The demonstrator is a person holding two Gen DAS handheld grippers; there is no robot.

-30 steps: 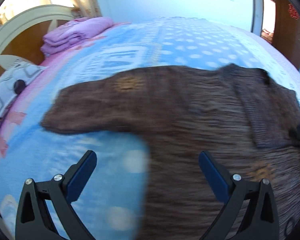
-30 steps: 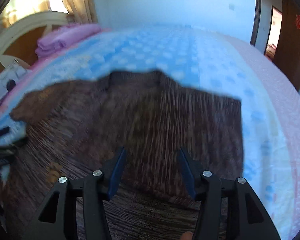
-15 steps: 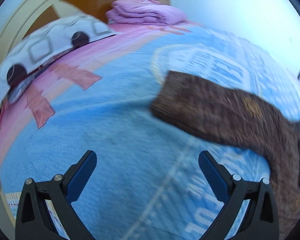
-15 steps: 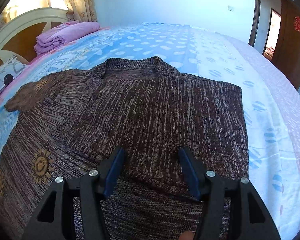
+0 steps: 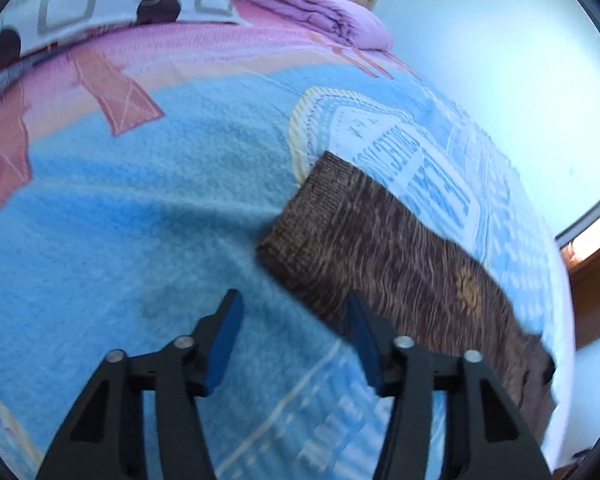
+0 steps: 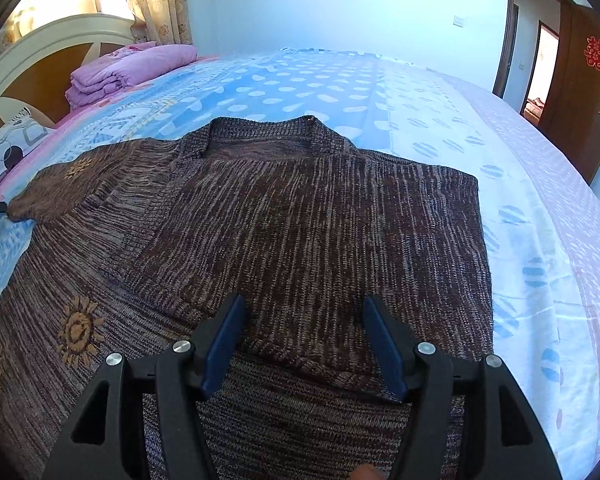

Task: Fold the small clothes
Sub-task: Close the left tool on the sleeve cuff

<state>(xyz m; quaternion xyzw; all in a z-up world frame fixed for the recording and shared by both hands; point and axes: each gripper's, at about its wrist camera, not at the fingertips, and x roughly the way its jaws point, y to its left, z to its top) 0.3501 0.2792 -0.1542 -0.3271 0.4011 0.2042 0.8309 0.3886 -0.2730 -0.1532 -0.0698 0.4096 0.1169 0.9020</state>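
A bed fills both views, spread with a blue patterned blanket (image 5: 112,216) that turns pink toward the curved cream headboard (image 6: 40,48), with pale blue walls behind and a wooden door (image 6: 584,80) at the right. A folded purple quilt (image 6: 128,70) and a patterned pillow (image 5: 92,4) lie at the head end; the pillow is cut off by the lens rim. The brown knit cardigan (image 6: 300,220) lies flat on the blanket, one side already folded across its body, its near hem hidden under the right gripper (image 6: 304,344), whose jaws are opening above the knit without pinching it. The left gripper (image 5: 294,336) has its jaws closing over bare blanket, the cardigan's sleeve cuff (image 5: 312,216) just beyond its right finger; this view is slightly blurred.
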